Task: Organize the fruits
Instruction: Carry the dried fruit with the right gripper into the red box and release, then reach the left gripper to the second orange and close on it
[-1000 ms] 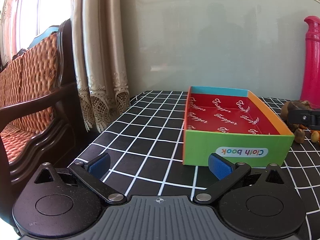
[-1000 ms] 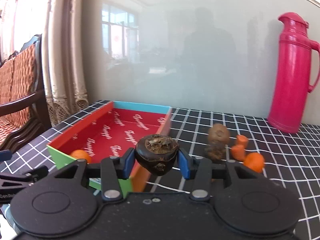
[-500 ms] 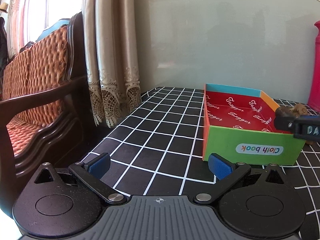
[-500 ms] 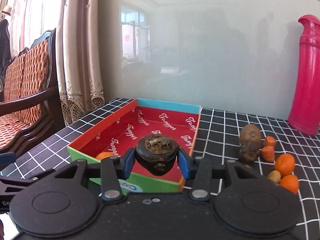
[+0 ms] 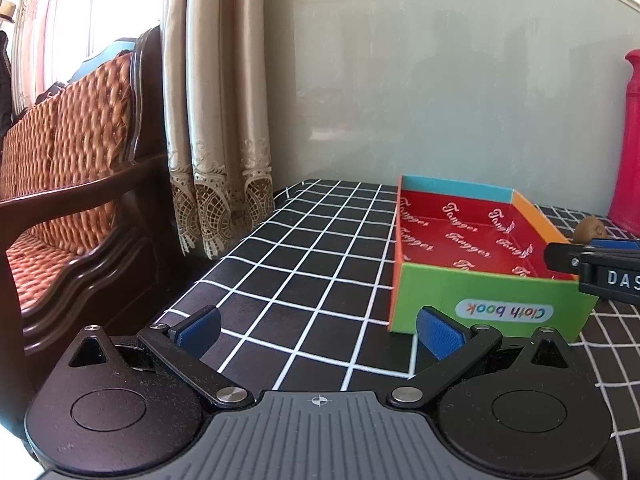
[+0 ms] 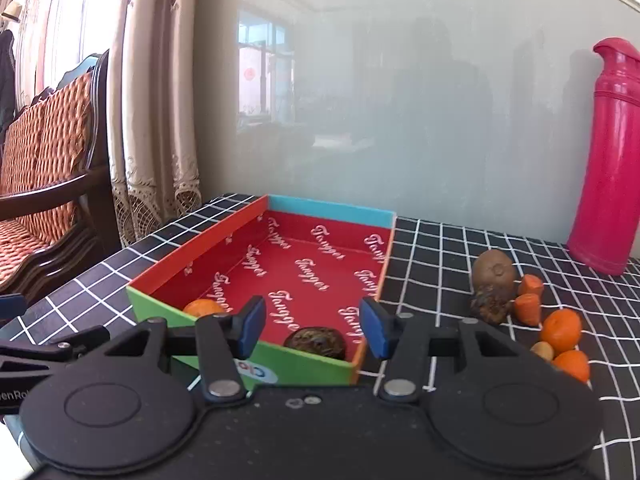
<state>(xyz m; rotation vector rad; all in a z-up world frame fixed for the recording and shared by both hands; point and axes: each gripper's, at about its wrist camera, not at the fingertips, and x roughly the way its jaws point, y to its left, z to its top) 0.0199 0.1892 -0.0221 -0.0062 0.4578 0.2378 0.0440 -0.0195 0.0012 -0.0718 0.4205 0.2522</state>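
Observation:
A colourful box (image 6: 256, 358) with a red printed floor sits on the checked tablecloth. Inside, by the near wall, lie a dark round fruit (image 6: 316, 342) and an orange (image 6: 202, 307). My right gripper (image 6: 312, 326) hovers over the box's near corner, its jaws opening, and the dark fruit lies below them, free of the pads. In the left wrist view the same box (image 5: 480, 304) stands right of centre. My left gripper (image 5: 318, 328) is open and holds nothing, low over the cloth just left of the box.
Right of the box lie a kiwi (image 6: 494, 270), a dark wrinkled fruit (image 6: 490, 304), two carrot pieces (image 6: 528, 306), two oranges (image 6: 562, 326) and a small tan fruit (image 6: 542, 349). A pink thermos (image 6: 606, 160) stands at the back right. A wooden sofa (image 5: 72, 184) and curtain (image 5: 216, 120) flank the table's left edge.
My right gripper carried the dark fruit leftward over the box, then opened; the fruit dropped onto the box floor. The left gripper stayed open.

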